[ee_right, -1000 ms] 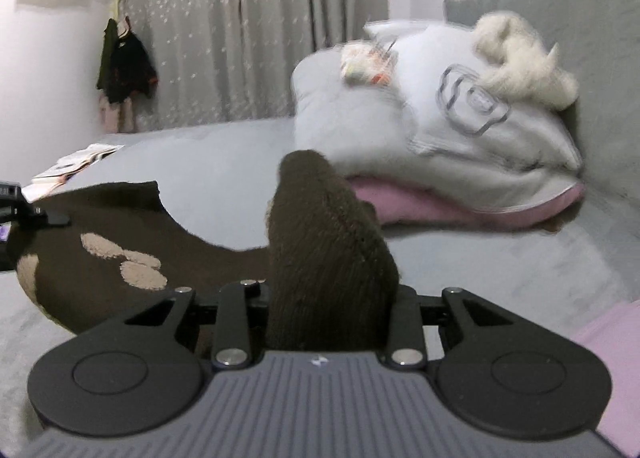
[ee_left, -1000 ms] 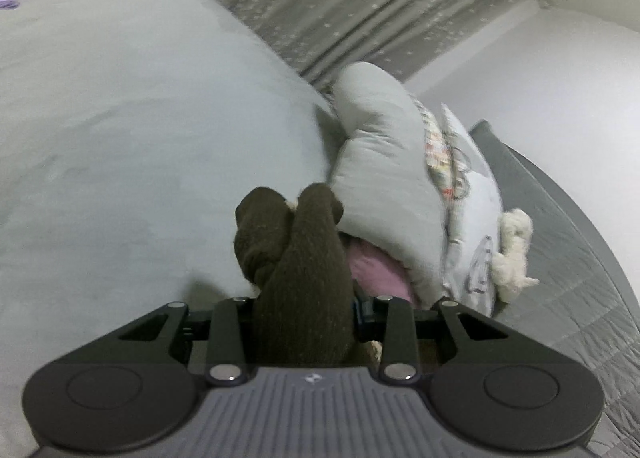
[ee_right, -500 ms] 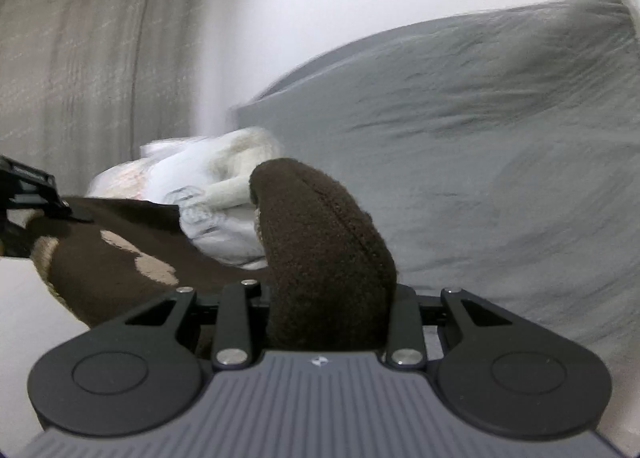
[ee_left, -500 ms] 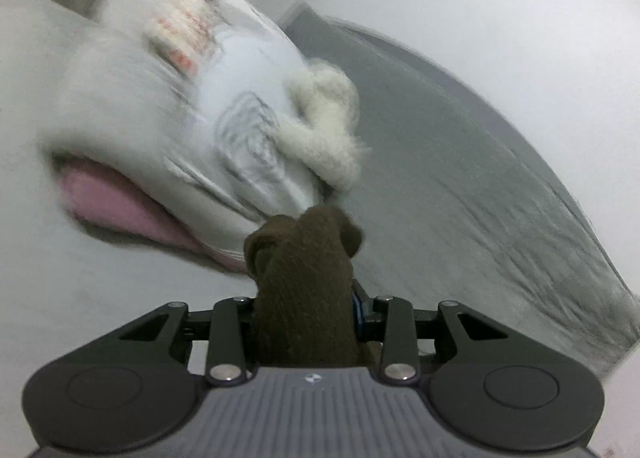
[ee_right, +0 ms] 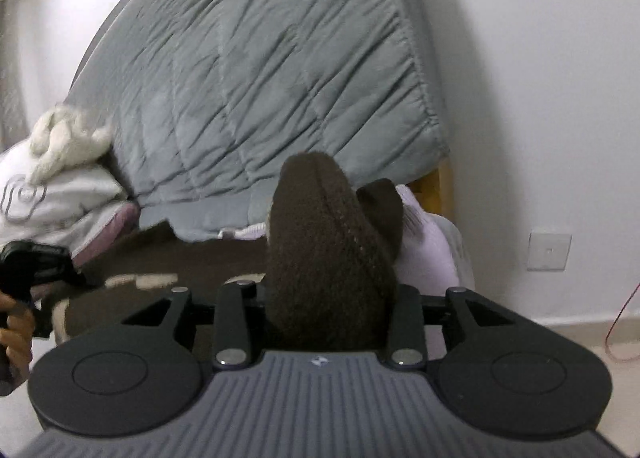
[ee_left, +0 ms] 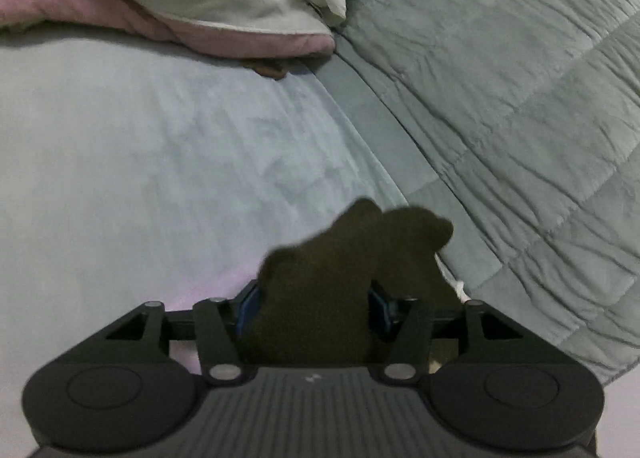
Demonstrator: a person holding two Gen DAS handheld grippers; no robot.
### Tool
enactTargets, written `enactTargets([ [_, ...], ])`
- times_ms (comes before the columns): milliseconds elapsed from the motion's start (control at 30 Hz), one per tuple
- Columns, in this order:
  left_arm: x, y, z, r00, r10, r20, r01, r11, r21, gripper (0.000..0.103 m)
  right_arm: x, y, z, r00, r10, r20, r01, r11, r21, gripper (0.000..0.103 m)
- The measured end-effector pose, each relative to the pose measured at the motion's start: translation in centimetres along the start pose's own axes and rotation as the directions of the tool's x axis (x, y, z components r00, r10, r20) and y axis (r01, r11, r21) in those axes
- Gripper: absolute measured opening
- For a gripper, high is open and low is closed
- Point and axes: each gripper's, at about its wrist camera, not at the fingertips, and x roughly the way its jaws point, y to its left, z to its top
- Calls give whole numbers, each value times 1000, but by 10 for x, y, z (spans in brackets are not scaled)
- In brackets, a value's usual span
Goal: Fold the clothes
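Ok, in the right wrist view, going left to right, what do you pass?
Person's hand on the left gripper → white pillow → grey quilt → brown garment in the right gripper → wall socket.

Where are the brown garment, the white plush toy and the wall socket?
brown garment (ee_right: 328, 258), right wrist view, bunched fold clamped in the right gripper.
white plush toy (ee_right: 60, 138), right wrist view, its fuzzy body on the pillow.
wall socket (ee_right: 549, 251), right wrist view, plate centre.
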Motion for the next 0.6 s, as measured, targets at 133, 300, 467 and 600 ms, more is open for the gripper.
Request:
enactTargets([
  [133, 2, -16, -2, 999, 44, 22, -45, 997, 63, 56, -11, -2, 8, 999, 35, 30, -34, 999, -13, 38],
  [300, 6, -24, -4, 998, 43, 43, -47, 995, 90, 51, -19, -7, 4, 999, 38, 23, -39, 998, 41, 38],
  [467, 9, -31, -6, 997, 18, 70, -27, 991, 130, 46, -46, 13, -17, 973, 12, 230, 32, 982, -187, 35],
  [600, 12, -36, -7, 996, -2, 90, -12, 987, 162, 43, -51, 24, -31, 946, -9, 325, 101, 958, -268, 35],
])
